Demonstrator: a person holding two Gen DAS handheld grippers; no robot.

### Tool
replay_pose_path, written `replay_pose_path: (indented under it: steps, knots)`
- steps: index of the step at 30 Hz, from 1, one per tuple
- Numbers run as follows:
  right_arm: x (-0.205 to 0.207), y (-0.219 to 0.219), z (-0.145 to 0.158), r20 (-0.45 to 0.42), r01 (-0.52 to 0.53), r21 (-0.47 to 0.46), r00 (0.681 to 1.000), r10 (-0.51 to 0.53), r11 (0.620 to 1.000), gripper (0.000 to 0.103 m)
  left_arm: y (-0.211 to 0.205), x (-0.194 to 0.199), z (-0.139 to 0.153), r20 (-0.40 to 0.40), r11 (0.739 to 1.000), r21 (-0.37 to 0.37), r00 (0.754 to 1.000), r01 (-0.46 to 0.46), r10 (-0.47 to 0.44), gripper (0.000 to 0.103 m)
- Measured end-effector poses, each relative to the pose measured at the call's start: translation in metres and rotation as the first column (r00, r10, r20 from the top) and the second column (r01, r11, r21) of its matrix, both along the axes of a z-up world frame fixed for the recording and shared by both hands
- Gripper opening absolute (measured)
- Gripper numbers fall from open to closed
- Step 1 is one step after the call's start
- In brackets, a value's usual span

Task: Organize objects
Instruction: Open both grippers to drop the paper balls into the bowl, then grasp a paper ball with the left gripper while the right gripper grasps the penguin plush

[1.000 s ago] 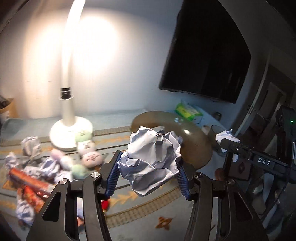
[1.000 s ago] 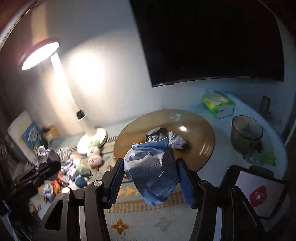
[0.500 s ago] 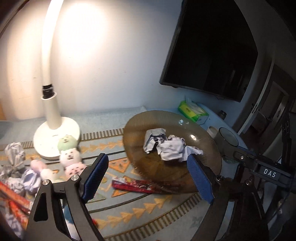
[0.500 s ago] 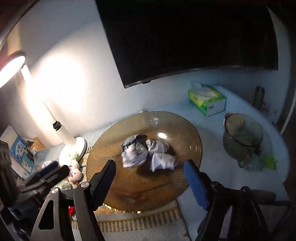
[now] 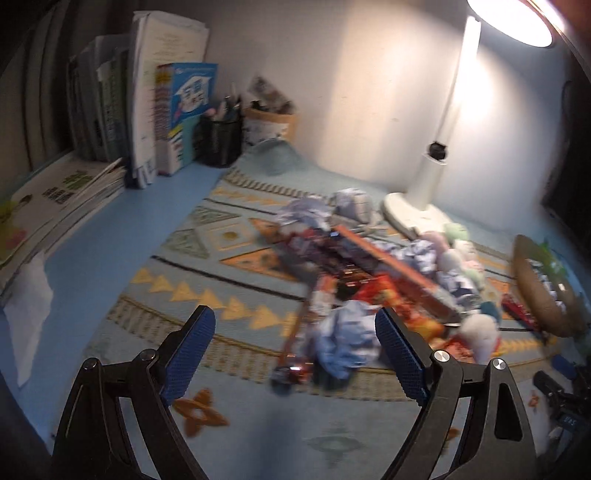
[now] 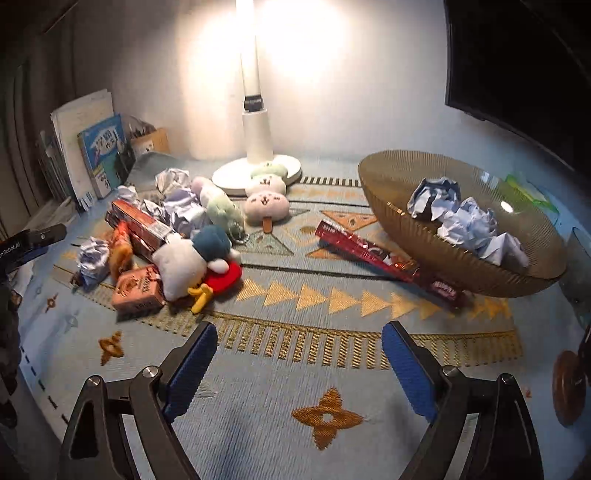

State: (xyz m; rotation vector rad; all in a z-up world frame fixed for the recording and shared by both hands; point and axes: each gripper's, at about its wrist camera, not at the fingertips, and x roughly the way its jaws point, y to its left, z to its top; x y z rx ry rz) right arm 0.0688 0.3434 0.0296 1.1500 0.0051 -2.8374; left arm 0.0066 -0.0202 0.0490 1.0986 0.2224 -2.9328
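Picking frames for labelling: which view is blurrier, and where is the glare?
Left wrist view: motion-smeared, the paper ball and wrappers streaked; lamp head blown out. Right wrist view: mostly sharp; lamp glare whitens the wall, highlight on the bowl.

Bare mat (image 6: pixel 295 369) ahead; toy-and-wrapper pile (image 6: pixel 177 243) left, bowl (image 6: pixel 406 229) right.

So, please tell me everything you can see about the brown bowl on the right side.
The bowl is wide, shallow and round, of amber see-through material, perhaps glass, with fine ribs on its wall. It sits on the patterned mat, right of the lamp, below the dark screen. Crumpled paper balls lie heaped inside. A long red packet on the mat runs under its near edge. Neither gripper touches it.
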Motion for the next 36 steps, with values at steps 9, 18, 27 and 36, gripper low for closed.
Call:
replay_pose_path:
  steps: [9,18,27,36]
  knots:
    - [-0.019,0.025,-0.019,0.126,0.082,-0.126,0.990,-0.066,0.989,0.090,-0.019,-0.018,-0.027,0.057,0.999,0.010,0.998,-0.031,0.031,0.088]
    - [-0.023,0.022,-0.023,0.164,0.075,-0.104,0.985,-0.057,0.992,0.091,-0.021,-0.011,-0.029,0.042,0.998,0.064,0.999,0.006,-0.009,0.088]
    - [-0.024,0.019,-0.024,0.172,0.059,-0.104,0.984,-0.041,0.993,0.097,-0.022,-0.013,-0.030,0.051,0.996,0.082,0.998,0.021,-0.025,0.088]
    - [-0.027,0.017,-0.026,0.182,0.047,-0.101,0.983,-0.028,0.994,0.103,-0.013,0.000,-0.017,-0.032,0.971,0.108,0.977,0.214,-0.211,0.088]
